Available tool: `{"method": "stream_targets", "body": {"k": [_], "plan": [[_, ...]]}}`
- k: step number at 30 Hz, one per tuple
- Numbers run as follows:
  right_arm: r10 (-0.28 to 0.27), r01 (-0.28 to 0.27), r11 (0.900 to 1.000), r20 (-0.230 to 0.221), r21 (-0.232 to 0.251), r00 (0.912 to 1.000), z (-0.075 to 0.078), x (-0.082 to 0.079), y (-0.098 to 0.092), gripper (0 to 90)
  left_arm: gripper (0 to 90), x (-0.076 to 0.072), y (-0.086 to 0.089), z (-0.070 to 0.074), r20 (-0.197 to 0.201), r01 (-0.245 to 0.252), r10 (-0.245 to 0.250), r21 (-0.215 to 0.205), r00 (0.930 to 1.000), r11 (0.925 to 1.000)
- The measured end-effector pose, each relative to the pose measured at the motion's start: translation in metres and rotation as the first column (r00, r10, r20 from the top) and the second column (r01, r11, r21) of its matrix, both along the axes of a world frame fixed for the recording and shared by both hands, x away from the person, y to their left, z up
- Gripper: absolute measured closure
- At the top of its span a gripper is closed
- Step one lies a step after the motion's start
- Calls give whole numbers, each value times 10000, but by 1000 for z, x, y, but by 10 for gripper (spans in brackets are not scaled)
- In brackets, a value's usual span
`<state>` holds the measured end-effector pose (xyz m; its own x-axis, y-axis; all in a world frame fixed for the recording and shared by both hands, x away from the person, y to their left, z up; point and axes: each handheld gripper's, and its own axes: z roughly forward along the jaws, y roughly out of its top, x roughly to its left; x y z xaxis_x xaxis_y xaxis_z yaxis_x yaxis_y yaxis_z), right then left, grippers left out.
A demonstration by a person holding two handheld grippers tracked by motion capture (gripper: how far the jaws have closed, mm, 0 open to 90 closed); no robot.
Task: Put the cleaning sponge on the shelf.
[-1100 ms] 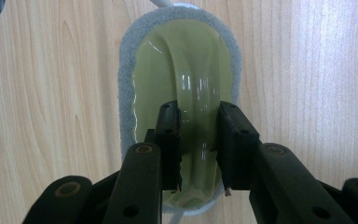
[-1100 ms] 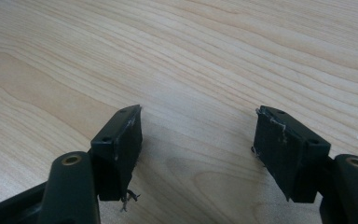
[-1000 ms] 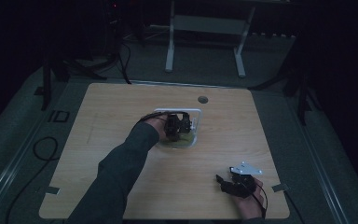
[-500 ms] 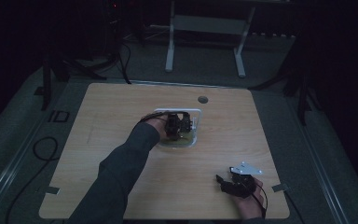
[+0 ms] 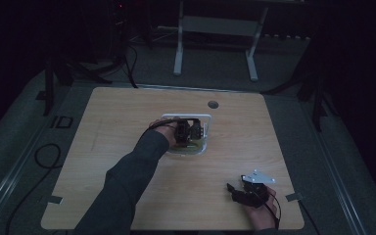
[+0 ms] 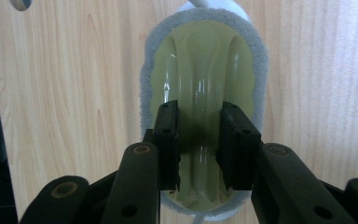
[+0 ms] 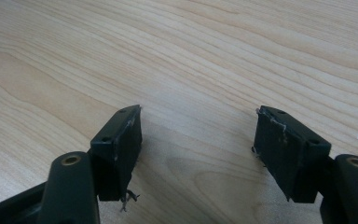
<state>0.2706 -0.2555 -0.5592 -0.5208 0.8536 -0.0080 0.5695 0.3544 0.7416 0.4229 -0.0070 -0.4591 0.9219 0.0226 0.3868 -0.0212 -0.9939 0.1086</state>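
- High view: the left gripper [image 5: 192,131] sits near the middle of the wooden table [image 5: 112,127], over a white-framed holder [image 5: 208,119] with a greenish thing in it. The left hand [image 5: 165,133] and a dark sleeve [image 5: 122,186] reach up to it from the bottom edge. The right gripper [image 5: 231,189] rests near the table's near right corner, well apart from the holder, with its grey three-cornered plate [image 5: 257,177] on top. A round hole [image 5: 213,104] lies in the table beyond the holder (the room is dim, so finer detail is lost here)
- Left gripper view: a yellow-green sponge [image 6: 191,56] with a grey fuzzy rim lies lengthwise ahead of the left gripper [image 6: 199,128], resting on a white holder [image 6: 228,7] that peeks out at top and bottom. A clear ridge [image 6: 200,93] runs down the sponge's middle, and the two black jaws straddle it, one on each side. The jaws have just been opening a little; whether their pads press the ridge or stand just off it I cannot tell
- Right gripper view: the right gripper [image 7: 198,133] has its jaws spread wide with bare wood grain of the table [image 7: 191,56] between them, grasping nothing. A few frayed threads hang from the jaw on the left of this view
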Motion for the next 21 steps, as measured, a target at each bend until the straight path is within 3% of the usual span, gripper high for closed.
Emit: {"method": "stream_targets", "body": {"k": [7, 21], "plan": [[2, -2, 10000, -1, -1, 10000, 0, 0, 0, 315, 655, 1, -1, 1, 44, -449, 449, -46, 9990, 9990], [13, -13, 10000, 19, -10, 10000, 0, 0, 0, 315, 620, -8, 2, 9, 18, -372, 372, -188, 9993, 9991]]}}
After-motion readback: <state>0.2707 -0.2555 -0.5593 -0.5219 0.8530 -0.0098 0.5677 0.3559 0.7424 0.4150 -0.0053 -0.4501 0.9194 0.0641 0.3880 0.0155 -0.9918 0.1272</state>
